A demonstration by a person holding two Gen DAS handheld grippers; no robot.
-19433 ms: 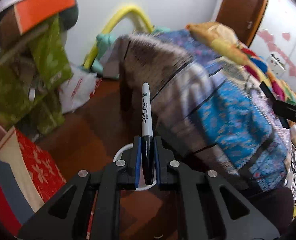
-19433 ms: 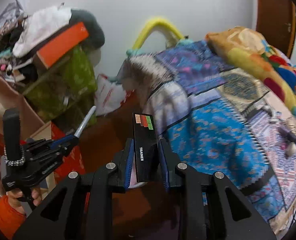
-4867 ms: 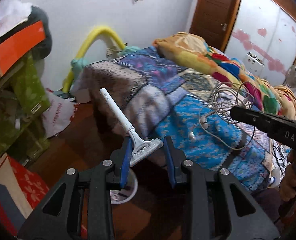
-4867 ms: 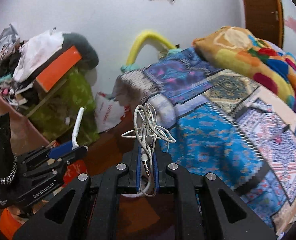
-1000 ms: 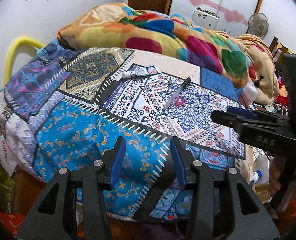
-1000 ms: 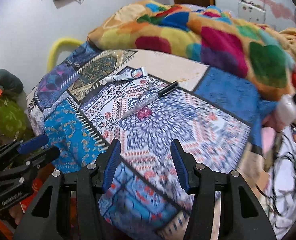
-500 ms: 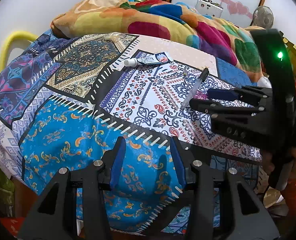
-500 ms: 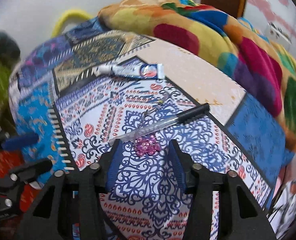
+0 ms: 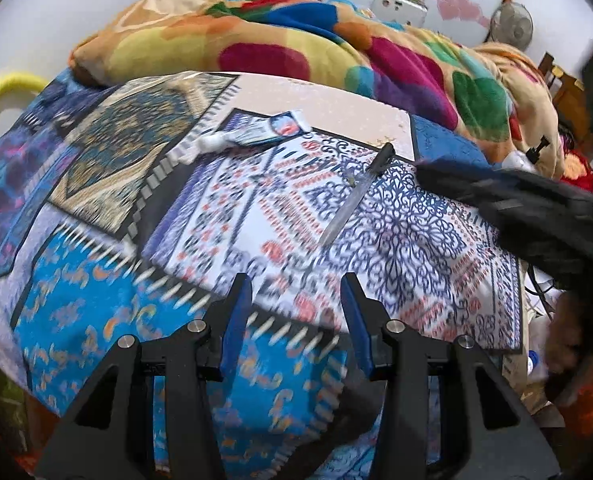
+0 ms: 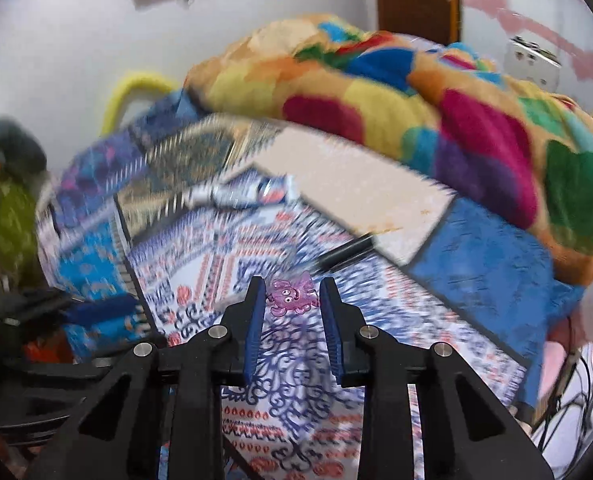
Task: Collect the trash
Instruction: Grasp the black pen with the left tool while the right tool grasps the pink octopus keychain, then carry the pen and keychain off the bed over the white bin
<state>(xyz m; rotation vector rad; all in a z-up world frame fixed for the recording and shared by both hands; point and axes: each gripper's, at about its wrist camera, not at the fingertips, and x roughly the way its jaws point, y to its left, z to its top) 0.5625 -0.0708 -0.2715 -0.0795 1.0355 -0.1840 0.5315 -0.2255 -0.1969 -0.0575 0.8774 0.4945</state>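
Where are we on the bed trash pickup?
Mid-job. In hand: right gripper is closing around the small purple trinket on the bedspread, pads not clearly on it yet. Left gripper is open and empty. Left: pen and tube.

tube [image 9: 256, 134] left of pen [image 9: 356, 196], on bedspread [image 9: 108, 296]

Right gripper [image 10: 290, 294] jaws closing; left gripper [image 9: 296, 292] jaws parted, angled downward.
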